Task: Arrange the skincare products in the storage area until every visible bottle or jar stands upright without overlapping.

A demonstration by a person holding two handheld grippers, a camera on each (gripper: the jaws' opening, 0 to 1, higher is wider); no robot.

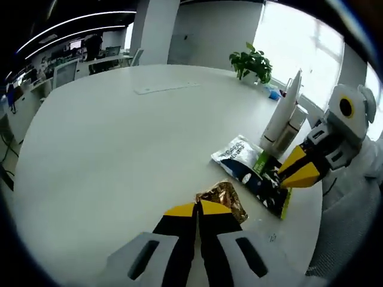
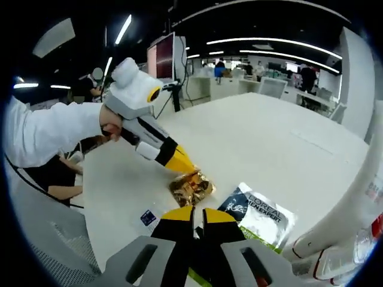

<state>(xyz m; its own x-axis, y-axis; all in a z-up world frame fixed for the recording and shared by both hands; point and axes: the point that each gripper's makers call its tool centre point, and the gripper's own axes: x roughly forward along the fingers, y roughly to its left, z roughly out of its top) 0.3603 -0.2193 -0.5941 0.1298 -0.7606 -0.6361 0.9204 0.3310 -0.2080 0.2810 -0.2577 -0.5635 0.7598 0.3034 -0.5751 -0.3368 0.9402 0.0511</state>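
Observation:
Two white bottles (image 1: pixel 281 116) stand close together near the round white table's (image 1: pixel 119 155) right edge; they show large in the right gripper view (image 2: pixel 347 227). In front of them lie a silver-and-dark sachet (image 1: pixel 238 155) (image 2: pixel 258 216), a dark green packet (image 1: pixel 272 192) and a crumpled gold packet (image 1: pixel 222 200) (image 2: pixel 191 186). My left gripper (image 1: pixel 197 208) (image 2: pixel 189 171) is shut, its tips touching the gold packet's near edge. My right gripper (image 2: pixel 197 213) (image 1: pixel 281 177) is shut too, its tips low over the dark green packet beside the sachet.
A potted green plant (image 1: pixel 251 61) and a small blue item (image 1: pixel 273 94) sit at the table's far side by the window. A small blue sticker (image 2: pixel 148 217) lies near the table edge. A person's white sleeve (image 2: pixel 48 134) reaches in. Desks and chairs stand beyond.

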